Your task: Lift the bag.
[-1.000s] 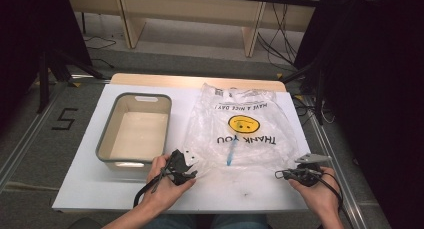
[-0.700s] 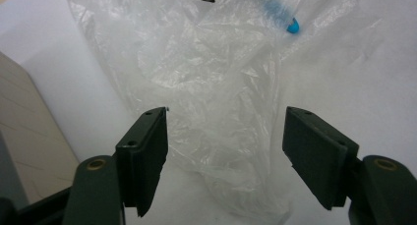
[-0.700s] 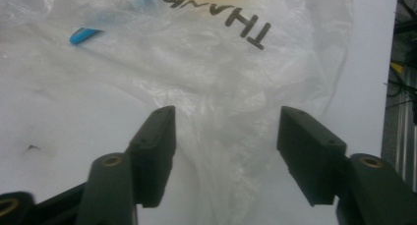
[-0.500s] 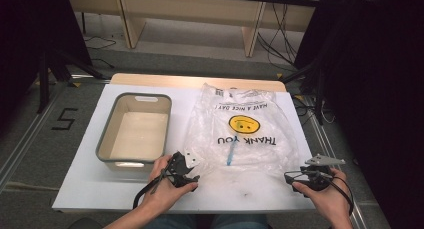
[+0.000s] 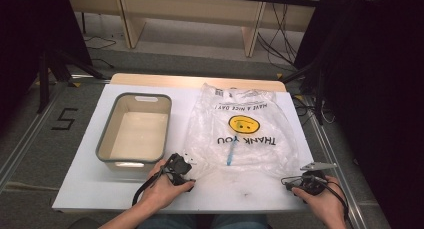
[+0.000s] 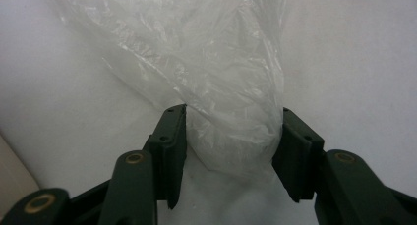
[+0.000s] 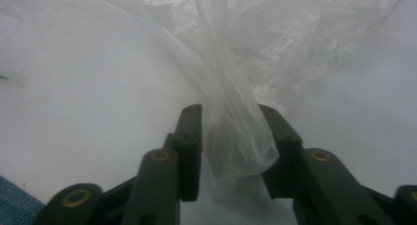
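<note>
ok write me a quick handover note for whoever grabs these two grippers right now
Left gripper: jaws have just been closing around a bunched bag handle, grip not certain.
Right gripper: jaws just closing on the other handle, plastic fills the gap.
Plastic bag lies flat on the white table, handles toward the person. Grey bin sits to its left.
Done: both handles reached.
Left: confirm both grips, then lift the bag, probably to open it.

Grey-rimmed bin on the white table, wooden shelving behind, cables on floor
</note>
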`<state>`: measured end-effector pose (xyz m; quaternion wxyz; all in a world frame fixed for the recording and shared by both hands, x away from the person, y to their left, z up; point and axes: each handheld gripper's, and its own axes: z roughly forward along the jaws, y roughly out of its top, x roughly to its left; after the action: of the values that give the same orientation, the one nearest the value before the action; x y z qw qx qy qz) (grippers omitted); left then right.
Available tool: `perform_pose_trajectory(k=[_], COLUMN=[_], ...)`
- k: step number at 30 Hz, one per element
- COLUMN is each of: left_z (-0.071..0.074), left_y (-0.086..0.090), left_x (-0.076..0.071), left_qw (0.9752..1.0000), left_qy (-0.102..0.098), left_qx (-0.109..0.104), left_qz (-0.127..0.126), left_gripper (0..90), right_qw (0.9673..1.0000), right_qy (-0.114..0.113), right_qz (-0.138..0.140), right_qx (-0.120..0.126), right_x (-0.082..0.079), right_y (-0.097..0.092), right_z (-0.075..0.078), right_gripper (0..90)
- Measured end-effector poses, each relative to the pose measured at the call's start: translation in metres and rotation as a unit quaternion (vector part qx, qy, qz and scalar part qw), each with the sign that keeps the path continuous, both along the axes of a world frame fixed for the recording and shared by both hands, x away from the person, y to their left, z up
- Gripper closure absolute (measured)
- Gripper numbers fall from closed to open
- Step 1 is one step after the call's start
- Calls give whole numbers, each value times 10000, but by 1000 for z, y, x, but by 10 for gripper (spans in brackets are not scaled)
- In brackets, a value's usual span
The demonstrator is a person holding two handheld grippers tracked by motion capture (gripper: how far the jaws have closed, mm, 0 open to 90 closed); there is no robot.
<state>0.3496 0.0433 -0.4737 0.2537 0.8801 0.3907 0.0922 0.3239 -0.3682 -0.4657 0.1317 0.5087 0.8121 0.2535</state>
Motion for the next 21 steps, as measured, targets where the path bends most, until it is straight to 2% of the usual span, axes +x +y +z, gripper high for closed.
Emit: perform_pose_trajectory(k=[5,9,15,19,21], left_z=[1,1,1,2,4], left_y=[1,1,1,1,2], left_x=[2,3,4,4,4], left_qw=[10000,10000,9998,9995,9994], left_qy=[17,37,-10,-113,-199], left_qx=[25,69,73,120,63], left_qz=[-6,-36,-158,-253,-259], left_gripper=[623,690,858,883,885], right_qw=[9997,9996,9992,9986,9981], right_qy=[-11,-27,-159,-355,-454], right_qz=[-200,-238,-306,-327,-365], right_qx=[152,146,186,209,221], right_x=[0,0,-1,-2,-2], right_y=[-6,-7,-7,-7,-7], right_z=[-1,-1,3,9,12], right_gripper=[815,877,897,899,900])
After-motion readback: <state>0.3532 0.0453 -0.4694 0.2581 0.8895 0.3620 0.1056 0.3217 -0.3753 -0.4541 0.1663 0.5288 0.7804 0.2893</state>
